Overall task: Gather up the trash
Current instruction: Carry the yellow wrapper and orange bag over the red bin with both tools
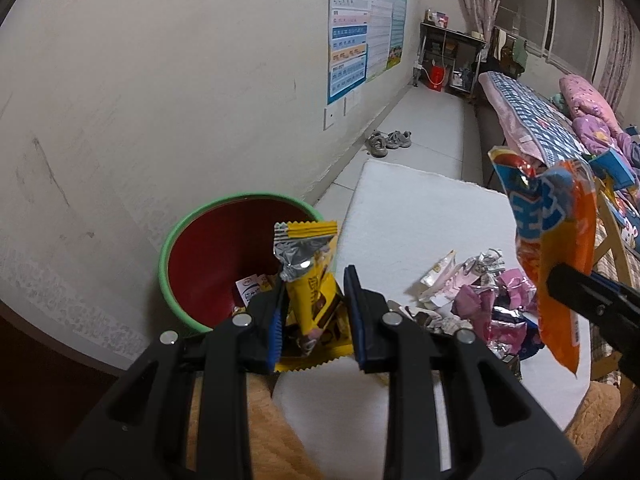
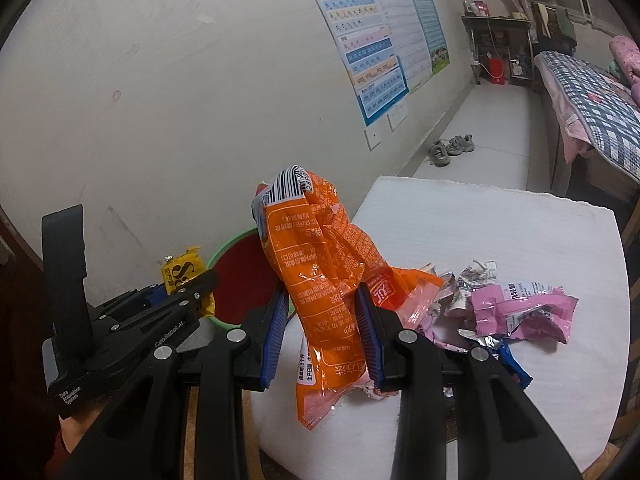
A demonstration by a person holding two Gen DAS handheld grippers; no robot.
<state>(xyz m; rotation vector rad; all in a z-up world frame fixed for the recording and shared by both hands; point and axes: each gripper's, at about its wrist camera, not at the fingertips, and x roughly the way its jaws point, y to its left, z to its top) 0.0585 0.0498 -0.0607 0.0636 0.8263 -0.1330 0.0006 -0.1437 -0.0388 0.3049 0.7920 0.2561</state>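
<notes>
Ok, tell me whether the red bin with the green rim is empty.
No: in the left wrist view, the red bin with the green rim already holds a white printed wrapper at its bottom.

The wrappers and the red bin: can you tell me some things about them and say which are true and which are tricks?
1. The left gripper holds a yellow wrapper. True.
2. The right gripper holds a pink wrapper. False: it grips an orange bag.
3. The bin has a green rim. True.
4. The white mat has no trash on it. False: a pile of wrappers lies there.
</notes>
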